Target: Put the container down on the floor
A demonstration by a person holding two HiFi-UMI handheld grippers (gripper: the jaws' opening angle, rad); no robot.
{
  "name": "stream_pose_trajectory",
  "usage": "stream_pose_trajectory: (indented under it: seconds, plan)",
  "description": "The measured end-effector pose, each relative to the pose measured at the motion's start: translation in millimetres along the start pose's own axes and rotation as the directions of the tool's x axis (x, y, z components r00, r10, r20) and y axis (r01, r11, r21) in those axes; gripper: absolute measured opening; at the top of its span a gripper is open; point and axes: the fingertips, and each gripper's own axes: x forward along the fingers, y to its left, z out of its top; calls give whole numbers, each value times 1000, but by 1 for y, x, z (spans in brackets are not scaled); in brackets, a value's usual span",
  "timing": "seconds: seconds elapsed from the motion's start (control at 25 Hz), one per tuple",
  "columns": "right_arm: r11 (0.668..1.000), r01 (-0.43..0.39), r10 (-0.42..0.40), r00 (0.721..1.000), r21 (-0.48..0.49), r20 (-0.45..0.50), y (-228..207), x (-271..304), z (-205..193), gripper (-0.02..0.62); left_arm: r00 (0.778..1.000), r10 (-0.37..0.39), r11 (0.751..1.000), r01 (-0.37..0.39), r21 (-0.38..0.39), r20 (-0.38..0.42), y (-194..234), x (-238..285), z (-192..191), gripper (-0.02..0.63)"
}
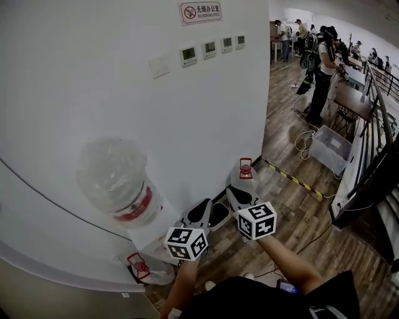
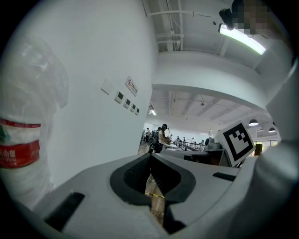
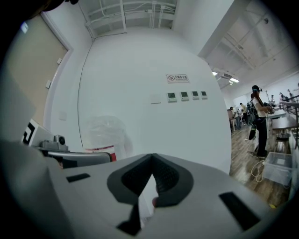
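Clear crinkled plastic container, red-banded, seemingly rounded, stands by smooth white wall.

A no-smoking sign hangs high on a curved white wall, above a row of four small control panels and a blank switch plate. Far right, a person stands among desks beside a dark railing. Nearer lie a coiled white cable, a clear plastic bin and a yellow-and-black striped strip.
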Motion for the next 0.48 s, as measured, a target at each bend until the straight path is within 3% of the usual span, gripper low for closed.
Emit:
stream_pose_trajectory:
  seconds: [0.48]
  plan:
    - [999, -4, 4, 1000, -46, -3, 15, 7, 2, 29, 1000, 8, 1000, -8, -5, 15, 14, -12, 7, 17]
